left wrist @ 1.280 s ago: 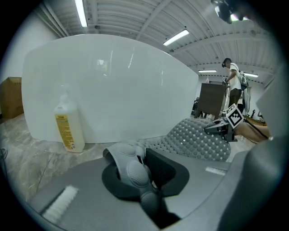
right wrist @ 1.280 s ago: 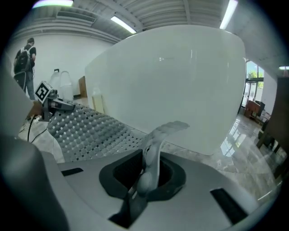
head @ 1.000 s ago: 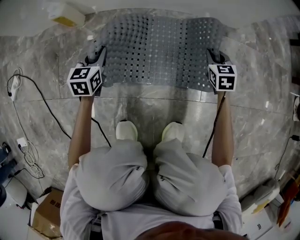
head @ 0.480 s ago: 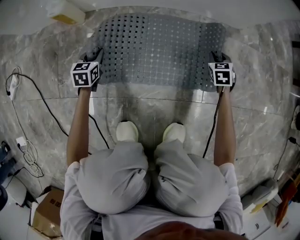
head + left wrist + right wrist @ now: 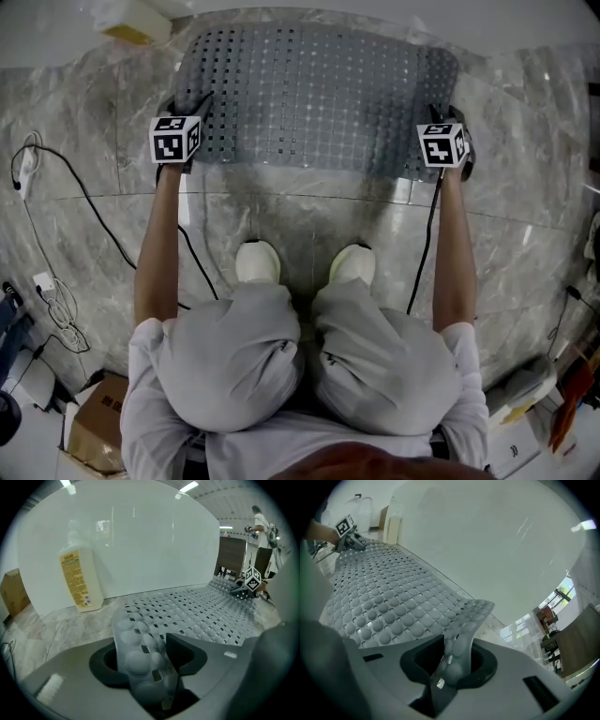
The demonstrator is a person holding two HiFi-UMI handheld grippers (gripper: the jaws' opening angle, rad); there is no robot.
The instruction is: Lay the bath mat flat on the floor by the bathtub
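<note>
On the marble floor (image 5: 300,220) against the white bathtub (image 5: 140,541), the grey bath mat (image 5: 314,94) is lying with its long axis running along the tub, the left claw (image 5: 154,667) and right claw (image 5: 450,667) each clamping a lifted near corner.

Head view: bathtub (image 5: 309,6) is cut to a thin white strip by the top edge, and the bottle (image 5: 131,21) is cropped there too. Jaws of left hand-held gripper (image 5: 190,111) and right hand-held gripper (image 5: 448,117) are hidden under their marker cubes. Bath mat (image 5: 319,94) corners vanish between the jaws in both gripper views. Bottle label print is too small to read. Cardboard box (image 5: 94,436) is partly behind the person's sleeve.
</note>
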